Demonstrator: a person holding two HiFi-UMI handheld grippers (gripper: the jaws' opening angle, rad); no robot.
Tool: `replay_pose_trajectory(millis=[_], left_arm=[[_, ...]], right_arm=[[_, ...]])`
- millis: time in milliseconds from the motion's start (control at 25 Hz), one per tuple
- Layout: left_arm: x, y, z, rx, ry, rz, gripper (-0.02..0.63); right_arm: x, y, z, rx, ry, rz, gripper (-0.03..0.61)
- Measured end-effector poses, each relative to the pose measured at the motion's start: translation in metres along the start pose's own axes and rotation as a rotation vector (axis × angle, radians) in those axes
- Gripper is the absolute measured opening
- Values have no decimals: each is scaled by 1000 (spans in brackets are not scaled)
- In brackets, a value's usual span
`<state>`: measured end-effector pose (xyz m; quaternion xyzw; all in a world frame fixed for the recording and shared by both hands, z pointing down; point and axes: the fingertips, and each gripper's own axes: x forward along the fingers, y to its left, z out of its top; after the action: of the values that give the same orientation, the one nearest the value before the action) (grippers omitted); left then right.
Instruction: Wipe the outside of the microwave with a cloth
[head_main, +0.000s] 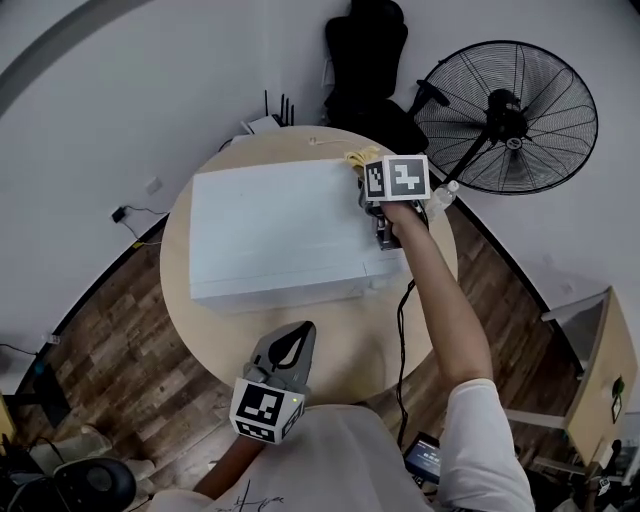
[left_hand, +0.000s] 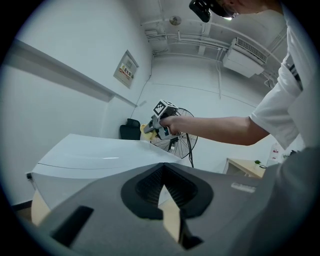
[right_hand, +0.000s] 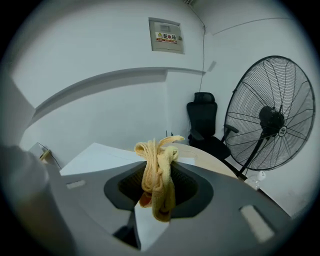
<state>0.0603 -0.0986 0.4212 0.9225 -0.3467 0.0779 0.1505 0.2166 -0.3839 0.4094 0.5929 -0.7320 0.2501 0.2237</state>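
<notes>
One cloth, up at the microwave's far right corner.
My right hand-held gripper (head_main: 370, 175) is squeezed tight on the yellow cloth (right_hand: 157, 175), which hangs in a bunch from its jaws at the far right corner of the white microwave's (head_main: 280, 235) top. I cannot tell if the cloth touches the top yet. From that corner nearly all of the top lies to the left and back toward me. The microwave's long side runs left to right, so I think the wipe should sweep left along it. My left hand-held gripper (head_main: 300, 335) is pinched closed with nothing in it. It sits low over the tabletop (head_main: 340, 350) in front of the microwave, well apart from the cloth.
</notes>
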Motion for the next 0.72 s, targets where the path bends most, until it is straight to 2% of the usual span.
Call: replay_pose_trajectory(millis=[200, 400, 720], left_arm=[[8, -6, 0, 4, 8, -12, -8], [10, -6, -1, -3, 9, -6, -8], [-7, 9, -3, -19, -4, 22, -8]], right_arm=[[1, -26, -17, -13, 44, -53, 133], [13, -26, -36, -34, 114, -66, 133], [19, -13, -41, 43, 126, -71, 132]])
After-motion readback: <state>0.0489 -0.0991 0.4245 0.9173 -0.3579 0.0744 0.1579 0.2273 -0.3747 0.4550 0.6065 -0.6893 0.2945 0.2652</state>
